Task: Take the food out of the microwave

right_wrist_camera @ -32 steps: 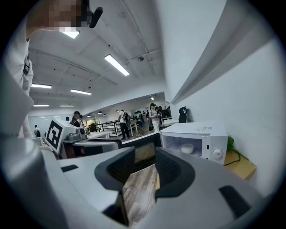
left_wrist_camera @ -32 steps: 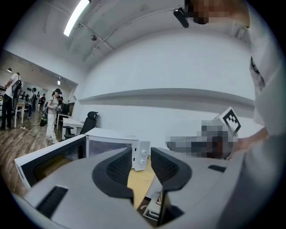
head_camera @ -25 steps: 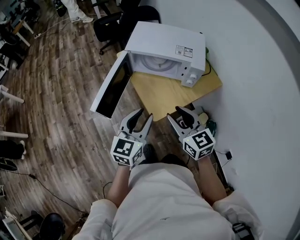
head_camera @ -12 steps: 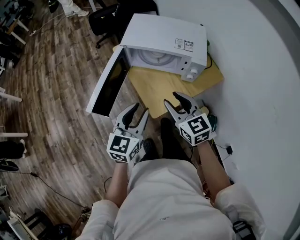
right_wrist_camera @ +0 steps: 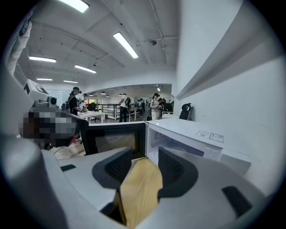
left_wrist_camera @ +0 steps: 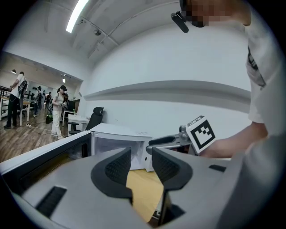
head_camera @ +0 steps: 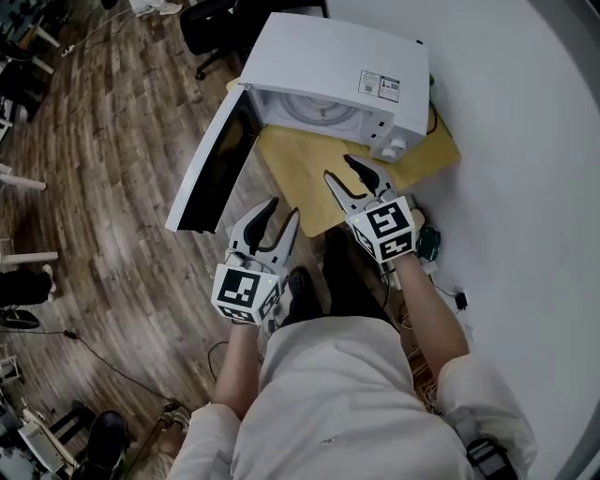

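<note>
Left tongs (head_camera: 282, 210) sit with their prongs apart and nothing between them, held over the wood floor (head_camera: 103, 187) just short of the free end of the microwave's open door (head_camera: 212, 167). They have crept slightly toward the microwave (head_camera: 337, 64) since a second ago. Right tongs (head_camera: 341, 170) are opening, with nothing between the prongs; only the yellow tabletop (head_camera: 305, 187) shows through the gap. A second ago they hung off the tabletop's near edge. Now they reach over it, tips close in front of the microwave's knob panel (head_camera: 391, 150), well ahead of the left pair. In the left gripper view, the left tongs (left_wrist_camera: 140, 157) point at the microwave's (left_wrist_camera: 120, 143) mouth, and the right pair's marker cube (left_wrist_camera: 200, 133) is to the right of it. In the right gripper view, the right tongs (right_wrist_camera: 144, 157) face the cavity, with the dark-windowed door (right_wrist_camera: 118, 138) swung out to the microwave's (right_wrist_camera: 187, 134) left. The door hangs wide as before. From overhead only the front strip of the cavity is visible, with a pale round turntable (head_camera: 322, 111) inside; whether food lies on it cannot be told. A white wall (head_camera: 525, 141) runs along the microwave's right, and a black office chair (head_camera: 211, 23) stands beyond its back left corner.
</note>
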`<state>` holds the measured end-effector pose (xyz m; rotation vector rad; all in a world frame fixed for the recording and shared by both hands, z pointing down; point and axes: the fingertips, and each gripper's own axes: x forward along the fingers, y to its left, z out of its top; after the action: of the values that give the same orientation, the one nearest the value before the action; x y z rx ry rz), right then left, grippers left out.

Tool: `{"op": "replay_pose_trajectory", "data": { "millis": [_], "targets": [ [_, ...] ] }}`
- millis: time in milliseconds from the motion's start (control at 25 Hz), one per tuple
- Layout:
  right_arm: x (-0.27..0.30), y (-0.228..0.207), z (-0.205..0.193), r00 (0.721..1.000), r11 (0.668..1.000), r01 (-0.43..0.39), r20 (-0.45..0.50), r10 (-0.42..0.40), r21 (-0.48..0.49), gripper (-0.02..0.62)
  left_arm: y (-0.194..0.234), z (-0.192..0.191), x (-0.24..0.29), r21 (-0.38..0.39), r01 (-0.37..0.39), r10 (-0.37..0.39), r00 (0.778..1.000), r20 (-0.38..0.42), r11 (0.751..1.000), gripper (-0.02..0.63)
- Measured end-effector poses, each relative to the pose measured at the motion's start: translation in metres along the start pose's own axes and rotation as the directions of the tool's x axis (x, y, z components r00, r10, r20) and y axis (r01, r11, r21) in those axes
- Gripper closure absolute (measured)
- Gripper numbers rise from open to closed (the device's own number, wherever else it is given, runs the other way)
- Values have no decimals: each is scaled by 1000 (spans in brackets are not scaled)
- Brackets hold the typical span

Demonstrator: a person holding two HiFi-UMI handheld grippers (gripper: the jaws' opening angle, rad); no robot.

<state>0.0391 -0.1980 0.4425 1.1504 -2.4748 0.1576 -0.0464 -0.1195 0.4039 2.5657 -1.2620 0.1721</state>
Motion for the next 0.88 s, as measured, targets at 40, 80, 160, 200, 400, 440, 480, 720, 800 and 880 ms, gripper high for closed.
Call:
{"op": "replay_pose_trajectory", "data": {
  "millis": [40,80,160,200,400,440,480,720,800,880],
  "targets": [
    [7,-3,-3,1000,1000,0,-10,0,-15,423,1,0,3,-3,-4,4,1000,0,1000,480],
    [14,-6,-7,1000,1000,0,-19,-1,-30,423,3,0,5,-5,-8,8,1000,0,1000,480],
    [27,-12,-13,1000,998,7,-30,-9,-58,423,6,-1,10,-6,-17,17,1000,-1,1000,480],
    [34,-15,-15,999,997,15,-33,-17,-69,423,8,-1,13,-7,-22,22,1000,-2,1000,479],
    [63,-28,-30,996,989,52,-60,-61,-140,423,21,-3,22,-17,-52,51,999,-8,999,480],
    [69,-30,-34,995,987,56,-70,-67,-153,423,24,-4,23,-21,-58,58,998,-8,998,480],
    [75,-33,-38,994,985,60,-80,-73,-164,423,26,-5,24,-24,-64,64,998,-9,998,480],
    [110,-46,-56,985,967,64,-138,-101,-246,405,39,-9,30,-28,-85,84,996,-21,996,479],
    [121,-48,-62,982,956,55,-156,-103,-287,399,43,-11,31,-31,-94,93,995,-25,995,480],
    [131,-51,-68,978,945,48,-175,-110,-324,393,47,-14,33,-33,-103,102,994,-31,994,480]
  ]
}}
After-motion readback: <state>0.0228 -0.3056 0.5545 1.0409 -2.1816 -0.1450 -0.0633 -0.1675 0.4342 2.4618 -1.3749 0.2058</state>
